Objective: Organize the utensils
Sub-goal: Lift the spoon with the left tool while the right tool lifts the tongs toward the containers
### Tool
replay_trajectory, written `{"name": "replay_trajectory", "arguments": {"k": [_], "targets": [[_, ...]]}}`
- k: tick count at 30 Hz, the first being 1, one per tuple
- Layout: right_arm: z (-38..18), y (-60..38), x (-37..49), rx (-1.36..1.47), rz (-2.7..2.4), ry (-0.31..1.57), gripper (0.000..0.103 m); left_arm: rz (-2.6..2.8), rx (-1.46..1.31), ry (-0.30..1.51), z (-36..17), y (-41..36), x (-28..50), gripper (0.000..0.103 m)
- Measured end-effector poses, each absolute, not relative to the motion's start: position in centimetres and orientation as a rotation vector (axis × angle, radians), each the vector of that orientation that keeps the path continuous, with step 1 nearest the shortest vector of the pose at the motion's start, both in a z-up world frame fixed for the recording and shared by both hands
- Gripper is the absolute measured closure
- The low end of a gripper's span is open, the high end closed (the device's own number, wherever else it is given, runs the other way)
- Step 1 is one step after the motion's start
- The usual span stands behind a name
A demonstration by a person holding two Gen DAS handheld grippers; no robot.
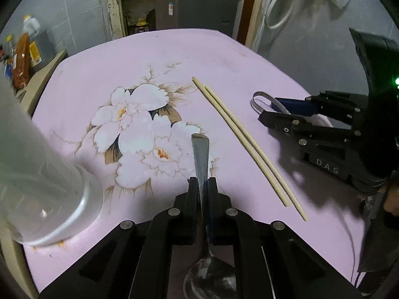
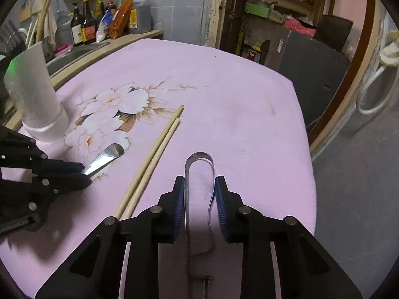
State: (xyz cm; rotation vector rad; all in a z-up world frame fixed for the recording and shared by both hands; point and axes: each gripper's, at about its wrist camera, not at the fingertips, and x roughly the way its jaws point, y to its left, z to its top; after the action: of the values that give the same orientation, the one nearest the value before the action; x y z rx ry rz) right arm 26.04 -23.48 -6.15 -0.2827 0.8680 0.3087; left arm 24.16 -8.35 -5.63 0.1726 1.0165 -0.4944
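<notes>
Item 1: polished steel spoon with a flat handle (image 1: 201,159). Your left tongs (image 1: 202,186) are clamped on its handle, bowl back toward the camera, handle end pointing out over the flower print. It seems to be lifted off the cloth, though the right wrist view does not settle this. Held by the handle this way, it looks ready to go into the container handle first or to be turned.

Item 2: bent strip of bright metal, a U-shaped kitchen tweezer (image 2: 199,172). It sits between the blue pads of your right tongs (image 2: 199,194), closed loop forward. The pads touch or nearly touch both legs; I judge them closed on it lightly, since the legs stand apart and unsqueezed. The far ends run back under the tool.

Item 3: pair of pale wooden chopsticks (image 1: 245,142). They lie side by side on the cloth, touching along most of their length, between your two tools and untouched. They look like the remaining pick.

Item 4: tall translucent white plastic cup (image 2: 40,99). It stands upright at the left edge of the cloth, near your left tool, and is likely the holder for all the items above.

Item 5: tabletop under a pink cloth with a white flower print (image 2: 237,94). It carries everything listed.

Item 6: sauce bottles and jug (image 2: 112,17) on the counter behind, well apart from the work.
</notes>
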Motion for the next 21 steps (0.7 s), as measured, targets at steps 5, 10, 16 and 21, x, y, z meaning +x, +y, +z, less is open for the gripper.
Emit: {"name": "replay_trajectory", "arguments": {"k": [5, 10, 16, 21], "targets": [[-4.9, -24.2, 24.0, -0.200, 0.329, 0.821, 0.081, -0.523, 0.097, 1.003, -5.1, -7.5, 22.9, 0.098], [-3.2, -24.4, 21.1, -0.169, 0.316, 0.708, 0.081, -0.534, 0.065, 1.003, -4.7, -6.9, 22.0, 0.098], [-1.6, -23.9, 18.2, -0.124, 0.304, 0.573, 0.081, -0.544, 0.023, 0.897, -3.5, -5.9, 19.6, 0.098], [-0.9, -23.6, 16.9, -0.083, 0.307, 0.503, 0.081, -0.521, -0.029, 0.830, -2.3, -4.2, 18.4, 0.098]]}}
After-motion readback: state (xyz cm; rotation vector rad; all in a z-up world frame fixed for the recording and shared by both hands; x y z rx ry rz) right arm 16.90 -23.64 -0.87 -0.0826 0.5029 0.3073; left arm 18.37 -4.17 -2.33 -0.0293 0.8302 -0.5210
